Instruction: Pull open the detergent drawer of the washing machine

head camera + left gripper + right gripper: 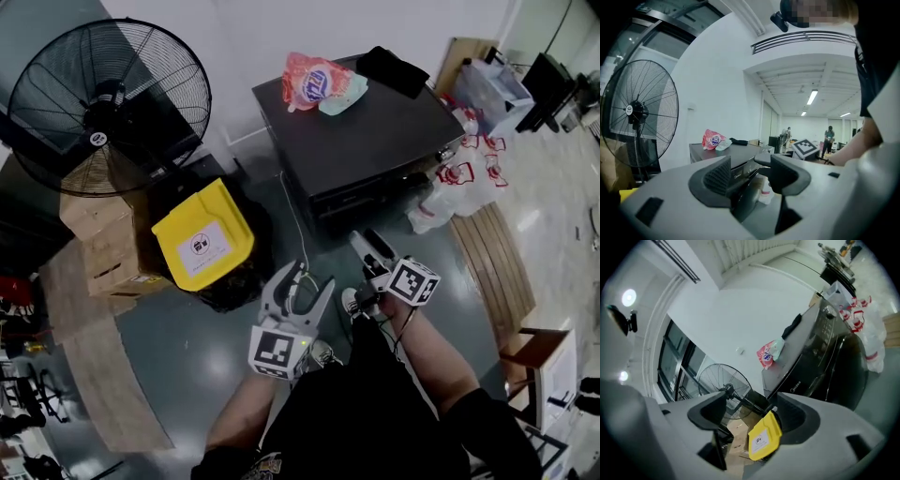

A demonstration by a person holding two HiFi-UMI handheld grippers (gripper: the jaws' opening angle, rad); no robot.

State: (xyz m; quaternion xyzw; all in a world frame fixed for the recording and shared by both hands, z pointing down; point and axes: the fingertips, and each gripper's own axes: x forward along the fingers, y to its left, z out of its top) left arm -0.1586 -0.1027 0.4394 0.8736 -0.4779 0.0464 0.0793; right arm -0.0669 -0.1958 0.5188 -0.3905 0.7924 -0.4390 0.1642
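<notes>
**Washing machine** (pixel 361 141): dark front-loader seen from above, standing ahead of both grippers.

**Floor fan** (pixel 108 103): black, round cage, to the left of the machine.

**Cardboard boxes** (pixel 103 234): stacked beneath the fan.

**Yellow bin lid** (pixel 202 234): on a black bin between the boxes and the machine.

**Plastic bags** (pixel 459 183): white with red print, against the machine's right side.

**Left gripper** (pixel 305 281): jaws apart and empty. The machine's front shows through the gap, some way ahead.

**Right gripper** (pixel 373 246): jaws wide apart and empty. The yellow lid shows through the gap and the machine lies off to one side. It touches nothing.

**Detergent pouch** (pixel 314 80): pink, lying at the rear of the machine's top.

**Detergent drawer** (pixel 793 385): at the left end of the top front band, bearing the brand label. It sits flush and closed, ahead of both grippers and touched by neither.
</notes>
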